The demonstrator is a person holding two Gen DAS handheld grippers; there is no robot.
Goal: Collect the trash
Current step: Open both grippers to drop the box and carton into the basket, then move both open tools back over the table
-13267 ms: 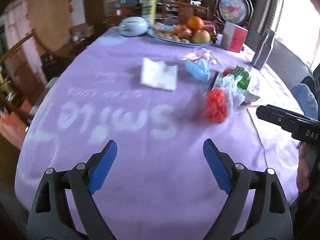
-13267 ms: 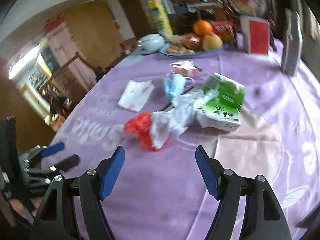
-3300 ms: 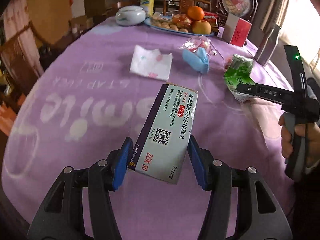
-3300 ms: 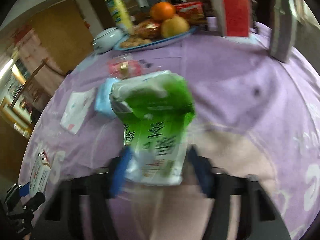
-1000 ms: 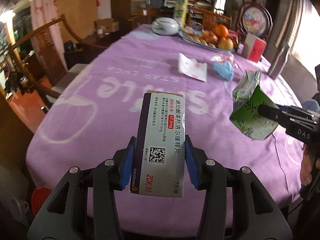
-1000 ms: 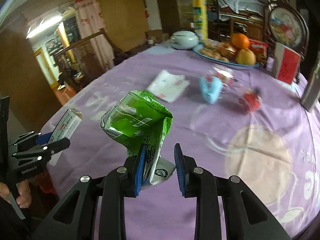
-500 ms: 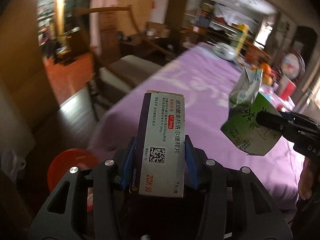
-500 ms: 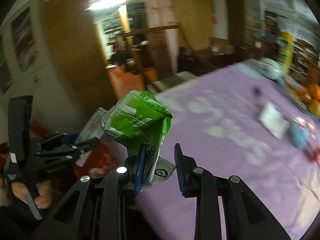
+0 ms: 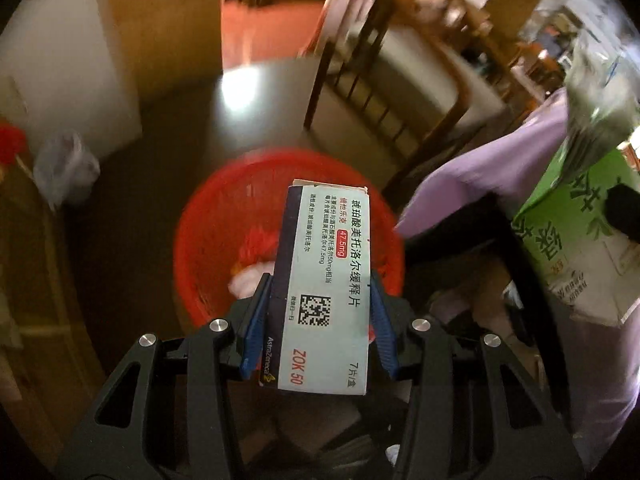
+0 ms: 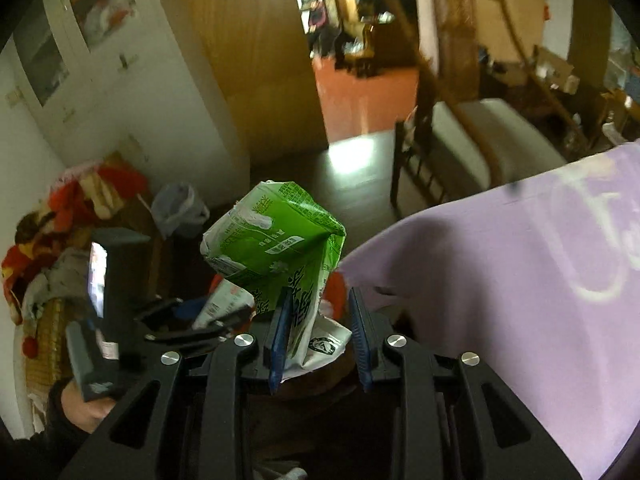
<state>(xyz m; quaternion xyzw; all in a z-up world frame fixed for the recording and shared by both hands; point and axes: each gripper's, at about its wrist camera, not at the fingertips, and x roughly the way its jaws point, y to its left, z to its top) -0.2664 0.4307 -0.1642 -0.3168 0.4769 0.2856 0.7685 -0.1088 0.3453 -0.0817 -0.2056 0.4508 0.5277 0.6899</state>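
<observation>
My left gripper [image 9: 316, 320] is shut on a white and dark blue medicine box [image 9: 326, 280] and holds it above a red trash basket [image 9: 208, 216] on the dark floor. The basket holds red and white trash. My right gripper [image 10: 318, 332] is shut on a crumpled green and white milk carton [image 10: 276, 248], which also shows at the right of the left wrist view [image 9: 576, 240]. In the right wrist view the left gripper [image 10: 192, 320] with its box sits low left of the carton, and the basket [image 10: 336, 288] is mostly hidden behind the carton.
The purple tablecloth edge [image 10: 500, 264] hangs at the right. A wooden chair with a grey cushion [image 9: 400, 80] stands beyond the basket. A white plastic bag [image 9: 64, 168] lies on the floor by the white wall. A pile of red and yellow cloth [image 10: 60, 216] sits at the left.
Both grippers have swung away from the table and tilted down toward the floor. The red basket has come from the lower left to directly under the medicine box.
</observation>
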